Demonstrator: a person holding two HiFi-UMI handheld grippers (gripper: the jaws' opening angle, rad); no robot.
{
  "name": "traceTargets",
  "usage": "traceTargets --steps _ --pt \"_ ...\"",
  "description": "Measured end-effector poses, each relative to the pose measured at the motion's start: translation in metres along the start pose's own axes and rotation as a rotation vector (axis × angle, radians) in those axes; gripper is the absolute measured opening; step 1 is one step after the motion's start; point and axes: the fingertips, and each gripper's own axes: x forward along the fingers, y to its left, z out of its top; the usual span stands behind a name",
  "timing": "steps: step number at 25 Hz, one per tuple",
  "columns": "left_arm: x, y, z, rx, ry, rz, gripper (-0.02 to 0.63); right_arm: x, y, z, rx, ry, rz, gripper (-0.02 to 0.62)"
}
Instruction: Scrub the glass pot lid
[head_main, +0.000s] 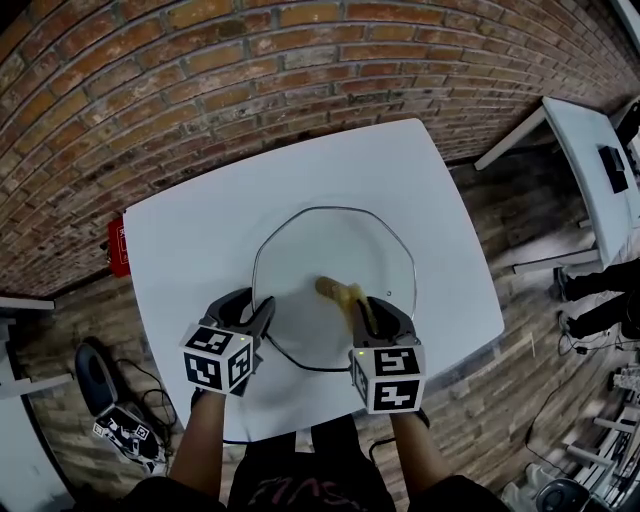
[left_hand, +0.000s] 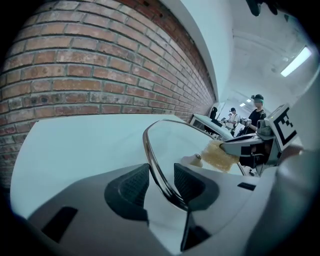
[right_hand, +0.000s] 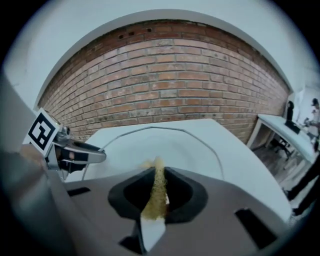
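A round glass pot lid (head_main: 335, 255) with a metal rim lies on the white table (head_main: 200, 240). My left gripper (head_main: 258, 312) is shut on the lid's near-left rim (left_hand: 159, 175), which runs between its two black pads. My right gripper (head_main: 375, 315) is shut on a yellow scrubbing sponge (head_main: 340, 292) that presses on the glass near the lid's knob (left_hand: 196, 160). In the right gripper view the sponge (right_hand: 156, 192) stands thin and upright between the jaws, over the lid (right_hand: 165, 145).
A brick wall (head_main: 250, 80) runs behind the table. A second white table (head_main: 600, 170) stands at the right. A black cable (head_main: 300, 362) crosses the table's near edge. A red object (head_main: 118, 245) hangs at the wall's foot on the left.
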Motion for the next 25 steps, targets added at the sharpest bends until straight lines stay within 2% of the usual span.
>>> traceTargets --steps 4,6,13,17,25 --pt "-0.001 0.0 0.0 0.002 0.001 0.005 0.156 -0.015 -0.052 -0.005 0.019 0.029 -0.141 0.058" --pt "0.0 -0.001 0.001 0.003 0.0 0.006 0.156 -0.019 -0.064 -0.005 0.031 0.033 -0.167 0.058" --pt "-0.002 -0.001 0.0 0.005 -0.023 0.015 0.157 -0.021 -0.054 0.006 0.042 -0.044 -0.145 0.058" --pt "-0.011 0.001 0.006 0.045 -0.05 0.055 0.156 -0.027 -0.05 0.016 0.047 -0.11 -0.123 0.058" --pt "-0.043 0.004 0.041 0.089 -0.161 0.093 0.141 -0.054 -0.043 0.056 0.032 -0.263 -0.138 0.058"
